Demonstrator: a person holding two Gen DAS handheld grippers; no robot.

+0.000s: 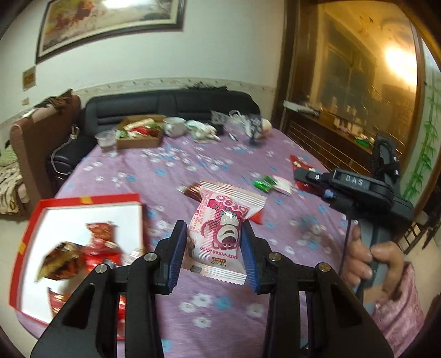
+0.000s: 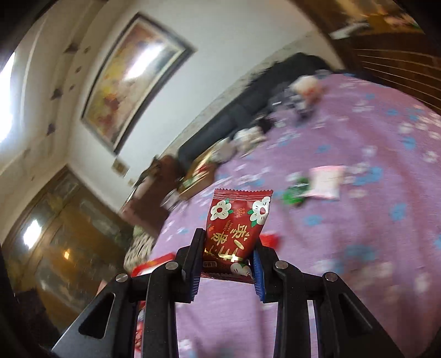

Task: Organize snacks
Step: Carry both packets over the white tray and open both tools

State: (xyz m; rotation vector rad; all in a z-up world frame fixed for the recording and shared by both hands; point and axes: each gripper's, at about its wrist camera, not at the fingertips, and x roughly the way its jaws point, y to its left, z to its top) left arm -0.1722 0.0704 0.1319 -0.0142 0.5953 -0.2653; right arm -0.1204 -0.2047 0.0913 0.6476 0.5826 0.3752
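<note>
Over the purple tablecloth (image 1: 171, 176), left gripper (image 1: 215, 242) pinches pink snack (image 1: 220, 234), right gripper (image 2: 227, 257) red snack (image 2: 237, 228).

red snack packet (image 2: 234, 234) between the right tool's (image 2: 227, 261) fingers, above purple tablecloth (image 2: 358, 247)

White walls, framed painting (image 1: 110, 22), black sofa (image 1: 171, 107), dark wooden cabinet (image 1: 352, 82).
</note>
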